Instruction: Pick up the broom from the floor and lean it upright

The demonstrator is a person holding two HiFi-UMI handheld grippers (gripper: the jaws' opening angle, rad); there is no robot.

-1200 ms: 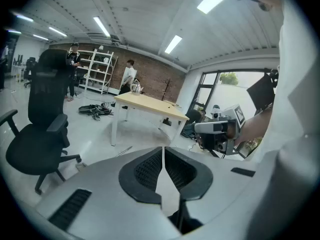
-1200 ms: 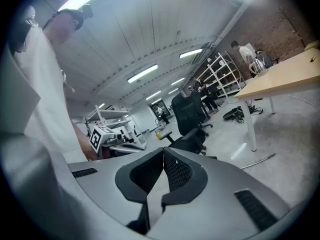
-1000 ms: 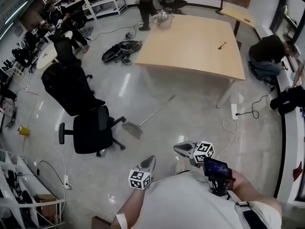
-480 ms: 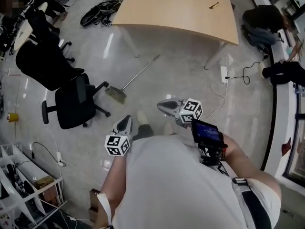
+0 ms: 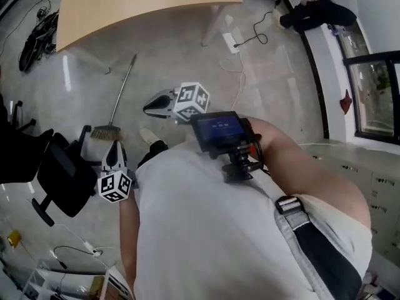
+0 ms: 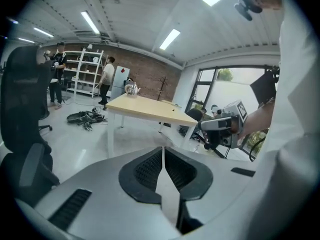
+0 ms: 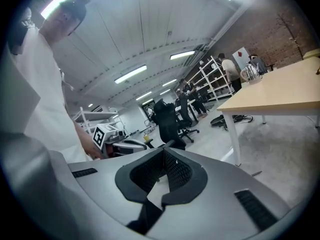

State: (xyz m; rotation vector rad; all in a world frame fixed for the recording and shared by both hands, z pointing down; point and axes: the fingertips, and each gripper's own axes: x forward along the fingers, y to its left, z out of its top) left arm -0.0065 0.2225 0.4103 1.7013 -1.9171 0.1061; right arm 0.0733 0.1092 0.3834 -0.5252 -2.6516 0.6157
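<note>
The broom lies flat on the floor in the head view, its brush head toward me and its thin handle running up toward the table. My left gripper is shut and empty, its tip just short of the brush head. My right gripper hangs to the right of the handle, jaws together, holding nothing. In the left gripper view the left gripper has its tips touching. The right gripper view shows the right gripper closed too. Neither gripper view shows the broom.
A wooden table stands beyond the broom's handle end. A black office chair sits close on the left of the brush head. A power strip with cable lies on the floor to the right. Several people stand near shelves.
I have walked toward the broom and the head view has swung. The broom now lies right beside both grippers, which travelled forward and stayed closed.
</note>
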